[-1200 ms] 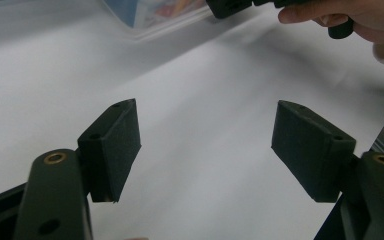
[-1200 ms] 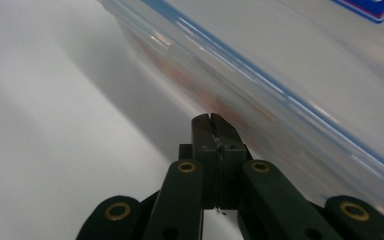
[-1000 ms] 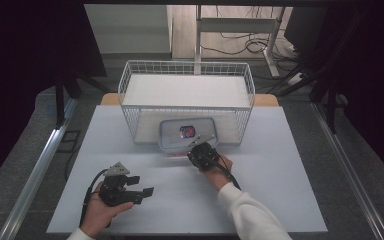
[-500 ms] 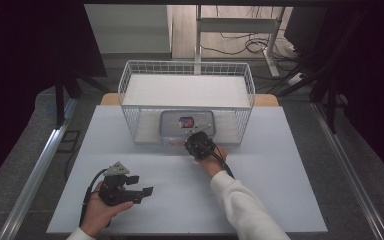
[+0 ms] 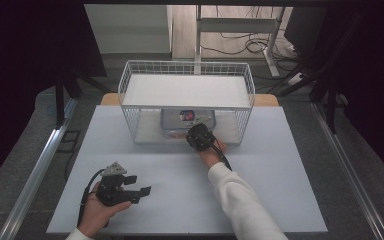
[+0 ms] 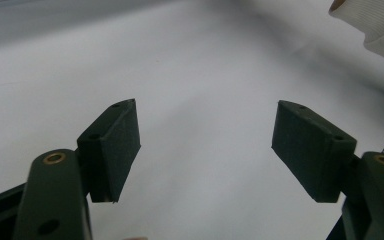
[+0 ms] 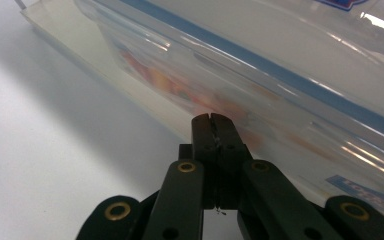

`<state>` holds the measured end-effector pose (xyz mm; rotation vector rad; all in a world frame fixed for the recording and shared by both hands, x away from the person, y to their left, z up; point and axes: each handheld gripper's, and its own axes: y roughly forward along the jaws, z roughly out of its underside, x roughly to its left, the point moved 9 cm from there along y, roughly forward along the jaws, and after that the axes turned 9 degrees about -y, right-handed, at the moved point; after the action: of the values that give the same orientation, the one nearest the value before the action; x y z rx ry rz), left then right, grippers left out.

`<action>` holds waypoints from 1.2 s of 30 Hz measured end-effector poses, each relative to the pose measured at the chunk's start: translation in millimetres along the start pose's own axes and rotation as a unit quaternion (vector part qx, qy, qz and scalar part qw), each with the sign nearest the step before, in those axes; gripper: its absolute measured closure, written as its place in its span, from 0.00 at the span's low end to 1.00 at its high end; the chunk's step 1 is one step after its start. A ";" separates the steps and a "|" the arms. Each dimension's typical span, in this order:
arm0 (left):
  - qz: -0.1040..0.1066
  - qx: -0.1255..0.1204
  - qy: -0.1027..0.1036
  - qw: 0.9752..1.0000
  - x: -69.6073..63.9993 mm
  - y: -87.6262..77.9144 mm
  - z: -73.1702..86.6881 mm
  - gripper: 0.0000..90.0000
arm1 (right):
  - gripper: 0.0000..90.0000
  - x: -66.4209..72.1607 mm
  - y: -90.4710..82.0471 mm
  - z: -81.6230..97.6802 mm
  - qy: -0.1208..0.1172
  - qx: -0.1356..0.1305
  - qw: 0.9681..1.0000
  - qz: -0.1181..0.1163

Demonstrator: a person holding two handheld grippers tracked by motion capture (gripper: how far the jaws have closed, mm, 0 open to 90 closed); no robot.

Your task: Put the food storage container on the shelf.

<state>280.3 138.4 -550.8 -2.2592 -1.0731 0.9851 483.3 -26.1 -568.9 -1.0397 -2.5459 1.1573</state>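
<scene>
The right tool (image 7: pixel 214 120) has its two black jaws pressed flat together with nothing between them, and their joined tip rests against the lower edge of a clear plastic box (image 7: pixel 280 75) with a blue band under its lid; red and orange contents show dimly through the wall. From above, the right tool (image 5: pixel 199 136) sits at the open front of a white wire basket (image 5: pixel 130 80), with the person's right hand (image 5: pixel 211 152) just behind it and a white sleeve (image 5: pixel 240 200) running back to the near edge of the bench (image 5: pixel 280 175). The box (image 5: pixel 187 120) lies inside the basket under its flat white top, its lid bearing a small red label, and its near side meets the tool. The basket stands at the far middle of the bench. Well apart from all this, near the front left corner, the left tool (image 5: pixel 137 187) lies low over the bench in the person's left hand (image 5: pixel 97 212), its jaws pointing to the right. They stand apart, holding nothing, with bare white bench (image 6: pixel 200 100) between them, and a bit of the white sleeve (image 6: pixel 375 25) shows farther off at the upper right of the left gripper view.
</scene>
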 end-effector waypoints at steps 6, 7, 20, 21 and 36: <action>-0.001 0.002 0.000 1.000 1.3 0.8 0.6 0.30 | 0.99 7.9 -11.8 0.9 0.006 -0.006 1.000 -0.023; -0.001 0.002 0.000 1.000 1.5 0.8 0.8 0.30 | 0.99 9.6 -17.3 1.9 -0.001 -0.006 1.000 -0.023; -0.011 0.001 0.004 1.000 5.3 0.5 1.3 0.29 | 0.99 18.6 -146.2 86.5 -0.036 -0.030 0.998 -0.050; -0.011 0.001 0.004 1.000 5.3 0.5 1.3 0.29 | 0.99 18.6 -146.2 86.5 -0.036 -0.030 0.998 -0.050; -0.024 0.006 0.016 1.000 9.2 2.6 3.3 0.29 | 0.37 7.3 -181.0 132.2 -0.001 -0.051 0.998 -0.034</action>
<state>283.1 144.5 -558.3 -2.2208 -1.1000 0.9303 328.6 -184.2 -531.9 -0.9637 -2.6453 1.0218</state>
